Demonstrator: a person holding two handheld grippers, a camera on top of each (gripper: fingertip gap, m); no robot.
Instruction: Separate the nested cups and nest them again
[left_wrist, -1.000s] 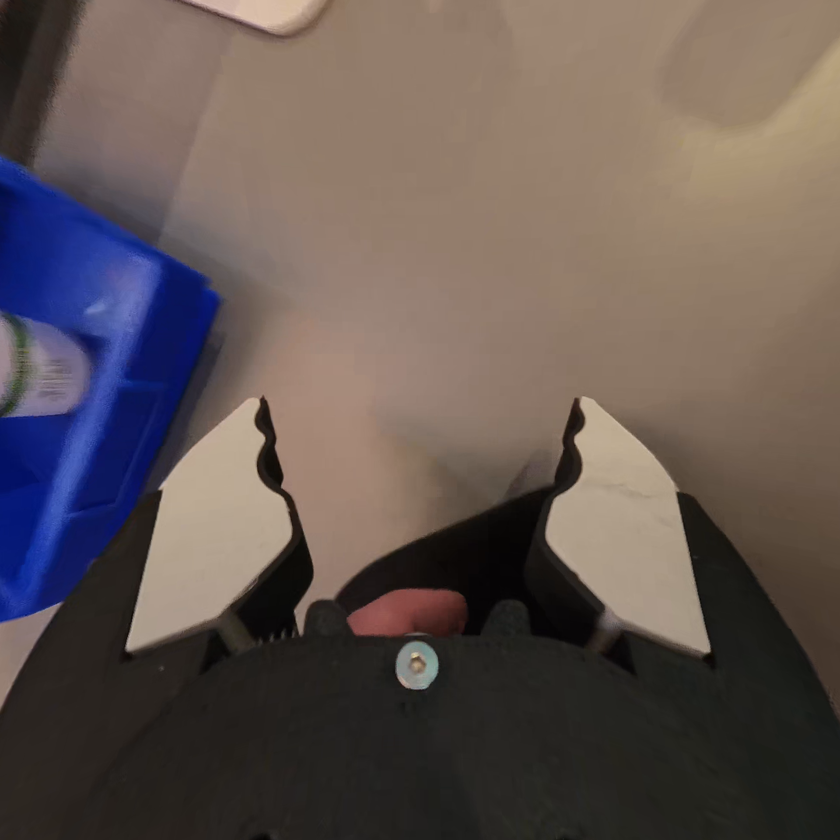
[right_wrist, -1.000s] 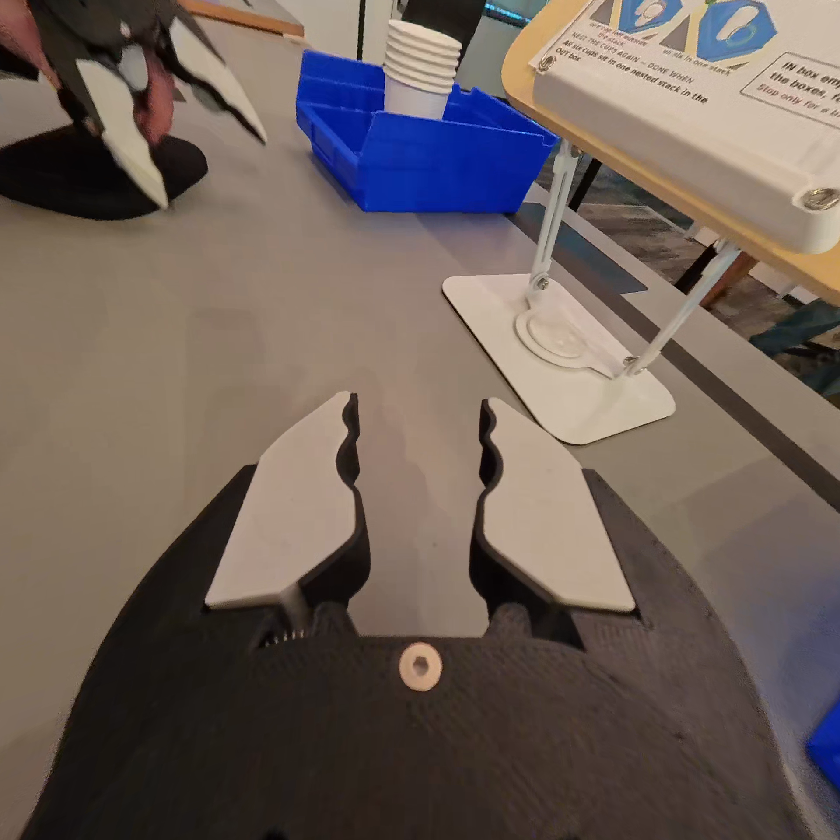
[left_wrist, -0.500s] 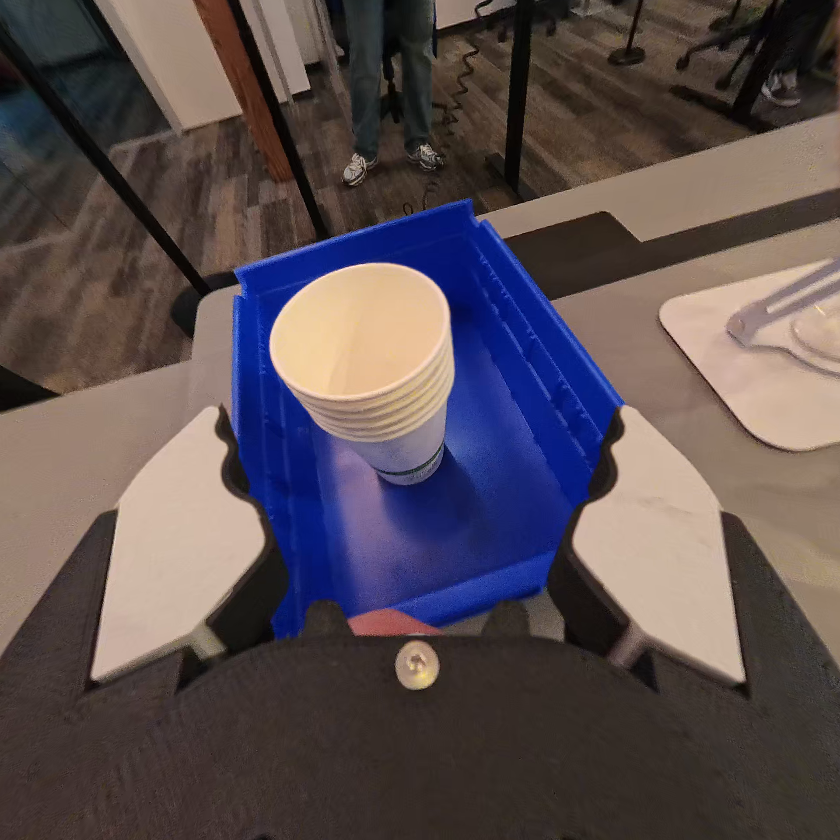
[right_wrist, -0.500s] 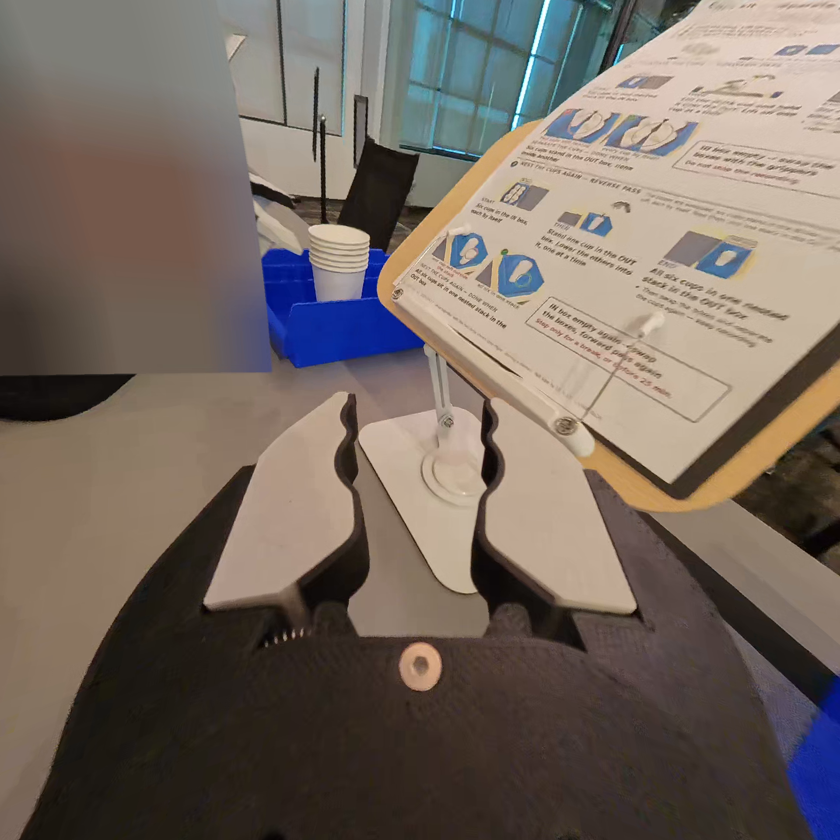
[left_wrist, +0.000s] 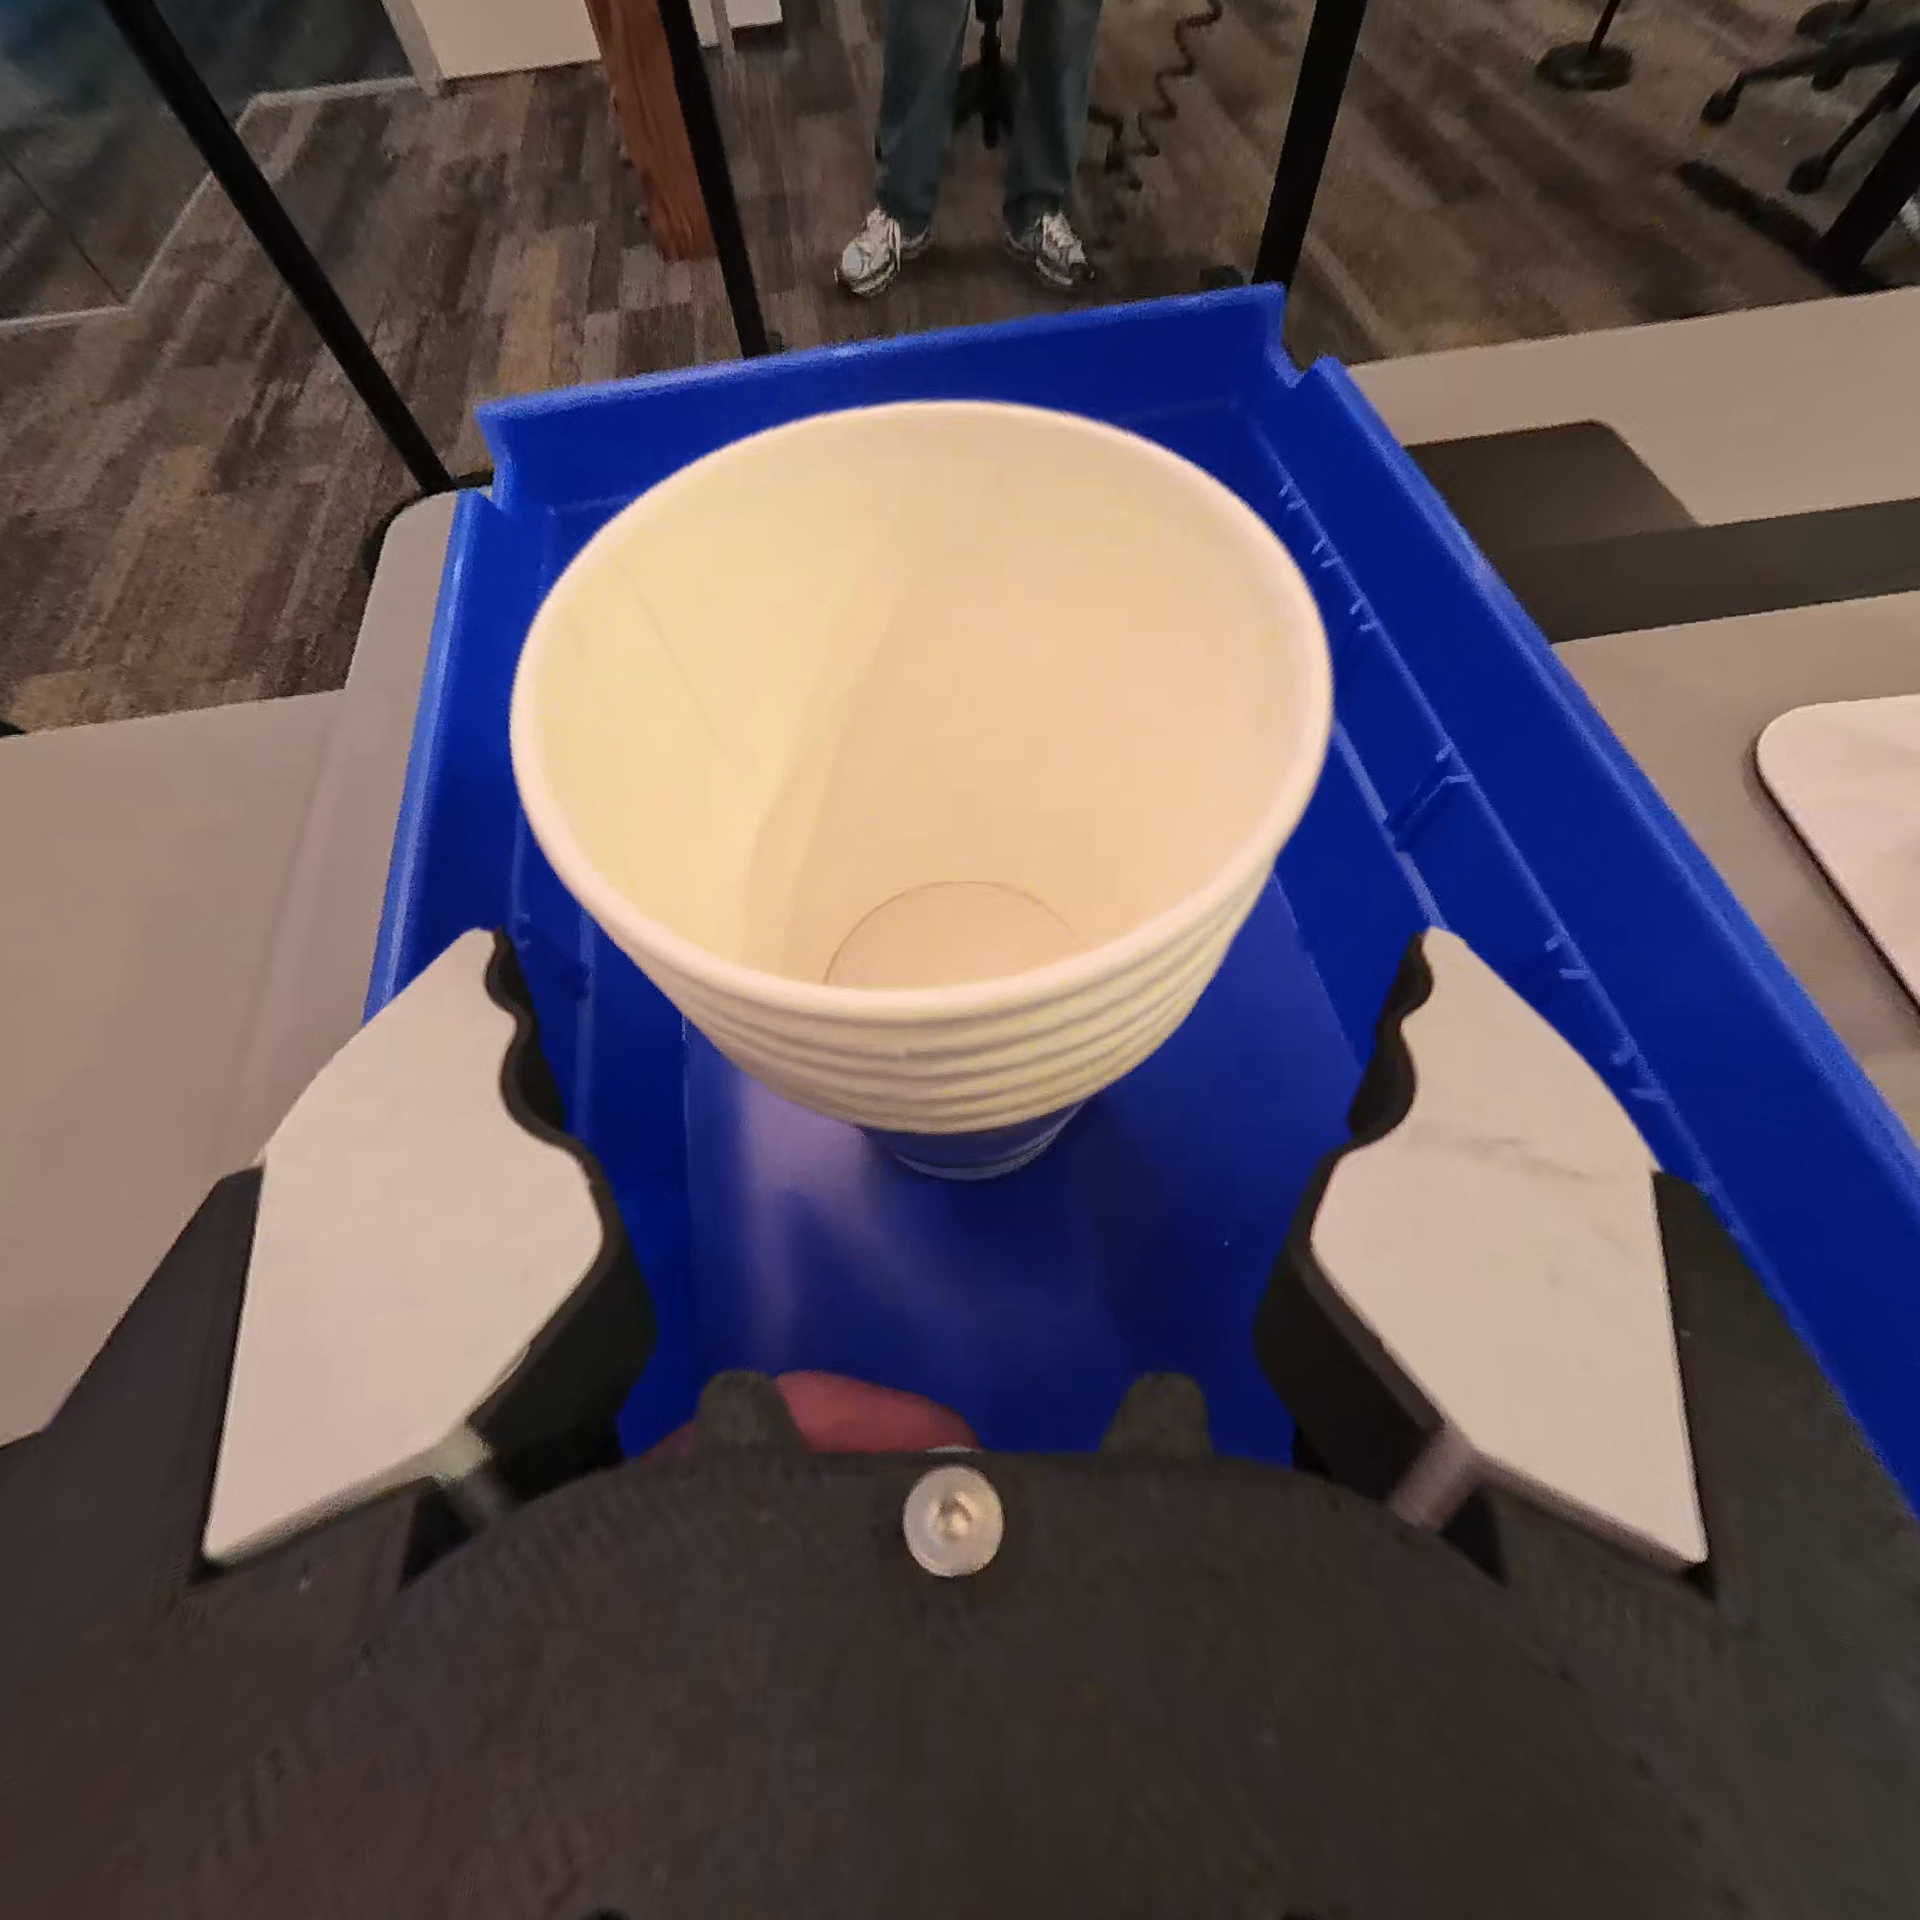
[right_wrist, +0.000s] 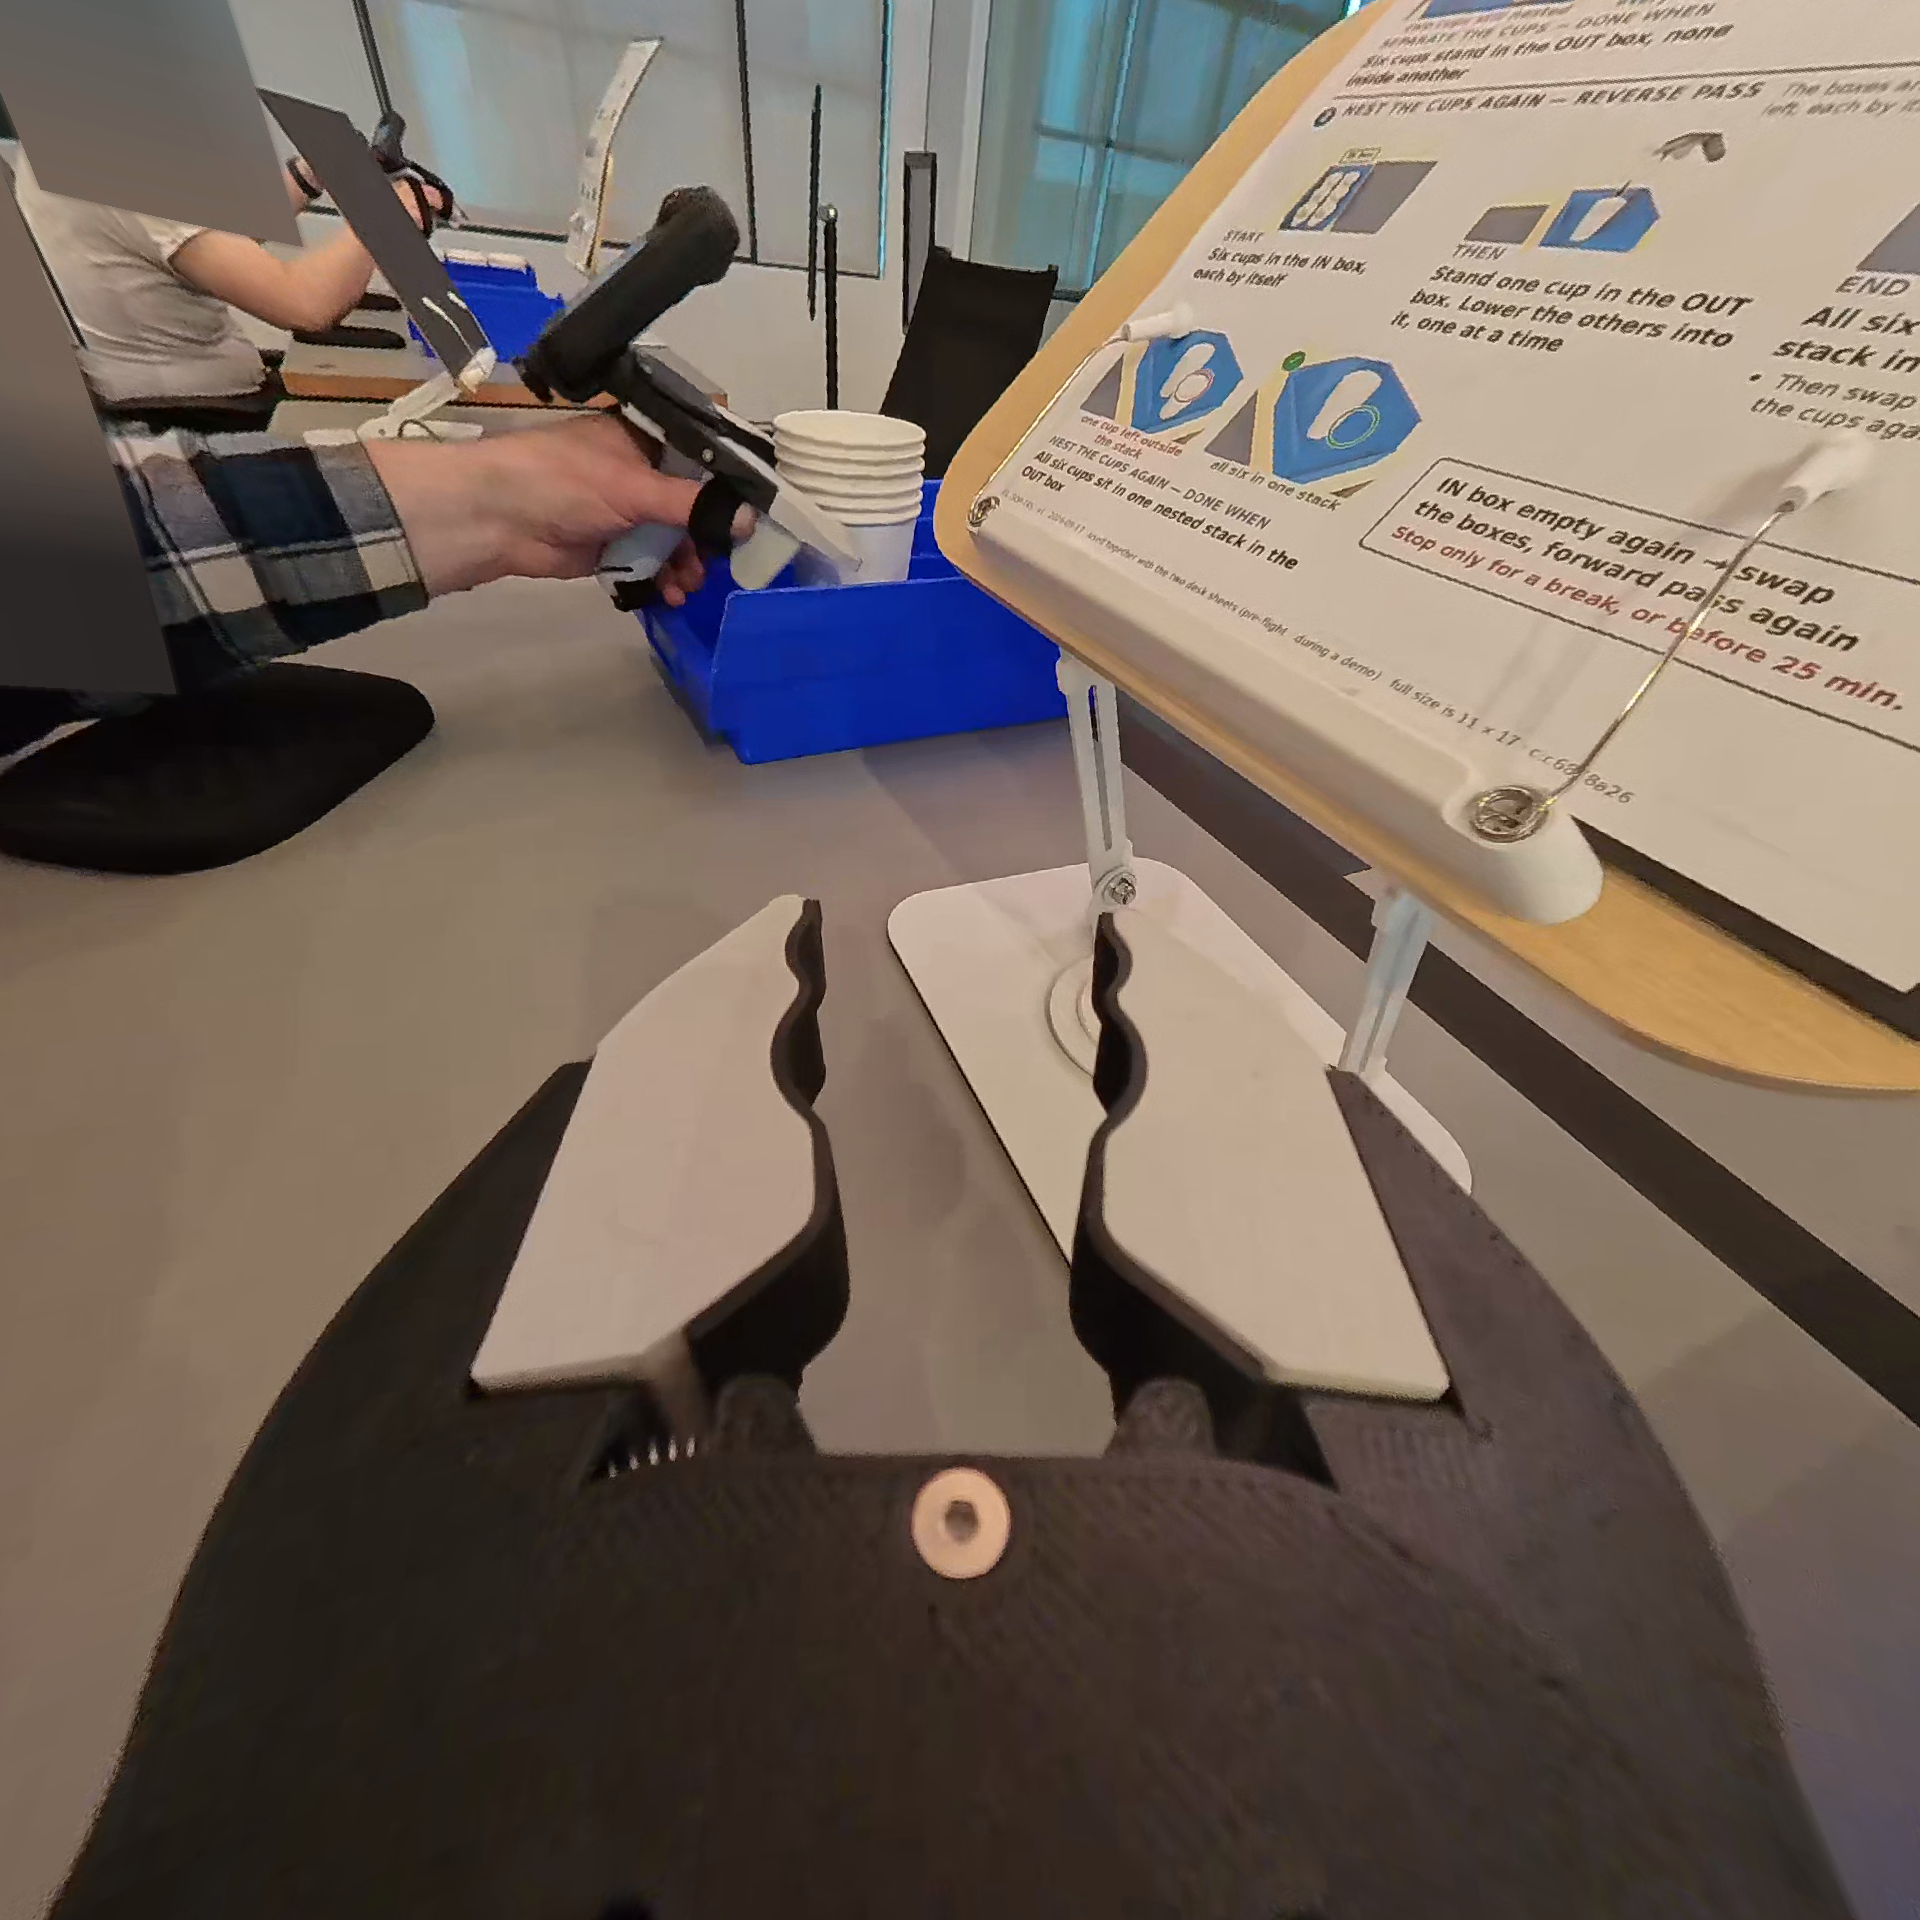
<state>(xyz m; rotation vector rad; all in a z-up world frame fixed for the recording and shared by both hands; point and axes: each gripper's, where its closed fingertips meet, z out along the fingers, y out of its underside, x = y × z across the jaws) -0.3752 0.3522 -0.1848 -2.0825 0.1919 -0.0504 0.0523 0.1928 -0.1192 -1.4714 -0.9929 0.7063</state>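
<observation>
1. Beyond the counter (left_wrist: 156, 935) lies an open room with wood-pattern flooring, black upright posts and glazed partitions; a person's legs stand on the floor past the far edge, and another person sits at a neighbouring station in the right wrist view

2. Grey counter: flat, matte and level, so bins and cups stand steady on it. A dark strip runs along its far side

3. Document stand (right_wrist: 1455, 436): a tilted board carrying a printed sheet, raised on a white base plate (right_wrist: 987, 935) near the right tongs. The tilt is judged to keep the sheet readable from the working position

4. Blue bin (left_wrist: 1455, 727): open-topped, resting on the counter at the far edge. Its walls confine the cups to one known spot

5. Nested cups (left_wrist: 914, 748): a white paper stack standing upright inside the blue bin, mouth up, several rolled rims showing one below another. The stack is whole; separation is judged not yet begun

6. Left tongs (left_wrist: 956, 997): fingers set wide apart, wider than the stack, gripping nothing. They are held over the near end of the bin, angled down at the stack and straddling it without contact. This pose is judged to prepare a grip on the cups

7. Right tongs (right_wrist: 956, 987): fingers partly apart with only bare counter between them, holding nothing, well away from the bin, apparently in reserve
</observation>
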